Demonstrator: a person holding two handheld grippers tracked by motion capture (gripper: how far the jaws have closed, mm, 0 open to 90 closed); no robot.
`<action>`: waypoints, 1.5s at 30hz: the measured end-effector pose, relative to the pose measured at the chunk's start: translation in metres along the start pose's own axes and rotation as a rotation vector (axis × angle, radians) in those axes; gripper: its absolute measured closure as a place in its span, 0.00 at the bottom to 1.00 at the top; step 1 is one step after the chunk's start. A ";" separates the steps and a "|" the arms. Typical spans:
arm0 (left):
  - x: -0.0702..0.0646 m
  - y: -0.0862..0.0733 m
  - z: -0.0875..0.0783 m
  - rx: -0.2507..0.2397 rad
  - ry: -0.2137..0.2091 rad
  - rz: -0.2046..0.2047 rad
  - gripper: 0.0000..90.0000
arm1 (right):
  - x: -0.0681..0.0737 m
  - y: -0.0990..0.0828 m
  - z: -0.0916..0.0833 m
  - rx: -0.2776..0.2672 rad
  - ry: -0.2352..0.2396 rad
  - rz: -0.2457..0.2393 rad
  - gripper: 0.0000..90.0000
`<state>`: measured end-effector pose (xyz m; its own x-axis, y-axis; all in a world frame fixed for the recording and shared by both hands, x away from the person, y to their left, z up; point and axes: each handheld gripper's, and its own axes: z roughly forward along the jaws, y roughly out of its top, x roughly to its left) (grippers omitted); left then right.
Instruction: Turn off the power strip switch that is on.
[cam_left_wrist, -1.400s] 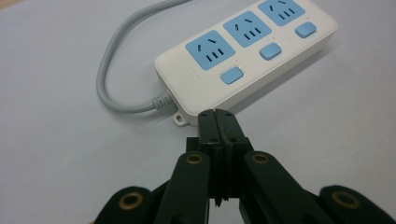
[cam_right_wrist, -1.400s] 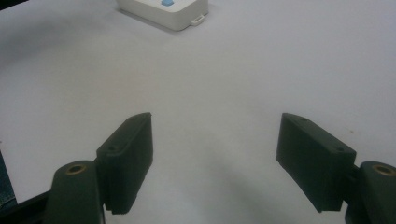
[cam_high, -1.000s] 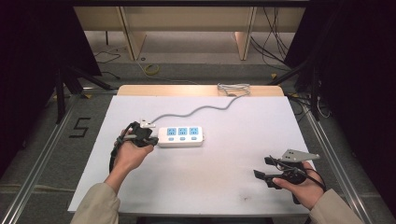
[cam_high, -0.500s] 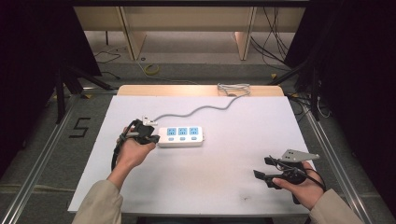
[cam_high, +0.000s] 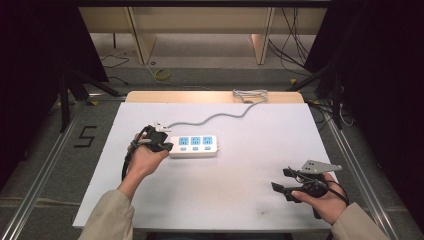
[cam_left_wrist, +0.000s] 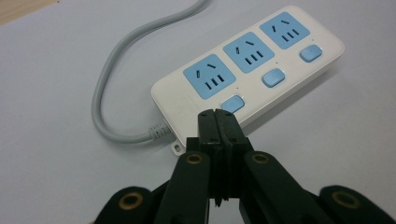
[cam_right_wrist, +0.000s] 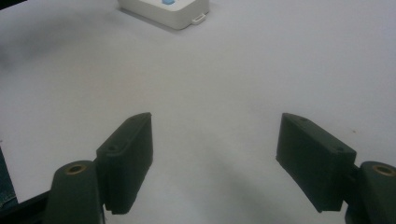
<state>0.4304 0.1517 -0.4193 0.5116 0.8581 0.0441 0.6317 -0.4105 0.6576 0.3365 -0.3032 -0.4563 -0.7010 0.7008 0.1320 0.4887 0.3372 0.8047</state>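
Note:
A white power strip (cam_high: 194, 146) with three blue sockets and three blue switches lies left of the table's middle; its grey cord (cam_high: 215, 117) curls off to the back edge. My left gripper (cam_high: 165, 145) is shut with nothing in it, its tips right at the strip's left end. In the left gripper view the closed tips (cam_left_wrist: 217, 117) sit just before the nearest blue switch (cam_left_wrist: 232, 102) of the strip (cam_left_wrist: 261, 70). My right gripper (cam_high: 281, 181) is open above bare table at the front right, jaws wide apart (cam_right_wrist: 215, 140), the strip's end (cam_right_wrist: 175, 11) far ahead.
The white table top (cam_high: 250, 165) spreads between the two hands. A coiled grey cable end (cam_high: 250, 93) rests on the wooden strip at the back. Floor cables and a metal frame surround the table.
My left gripper has crept slightly right, closer to the strip's left end. The right gripper has stayed put.

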 end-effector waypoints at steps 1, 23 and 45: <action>0.000 0.000 0.000 0.002 -0.002 0.001 1.00 | 0.000 0.000 0.000 0.000 0.000 0.000 0.31; -0.002 0.010 0.007 0.010 -0.009 0.014 1.00 | 0.000 0.000 0.000 0.004 0.001 -0.006 0.31; -0.008 0.022 0.017 0.024 -0.019 0.023 1.00 | 0.000 -0.001 0.001 0.007 0.000 -0.004 0.31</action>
<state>0.4499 0.1301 -0.4180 0.5367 0.8426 0.0449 0.6333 -0.4374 0.6384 0.3368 -0.3029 -0.4576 -0.7030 0.6995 0.1285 0.4891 0.3444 0.8013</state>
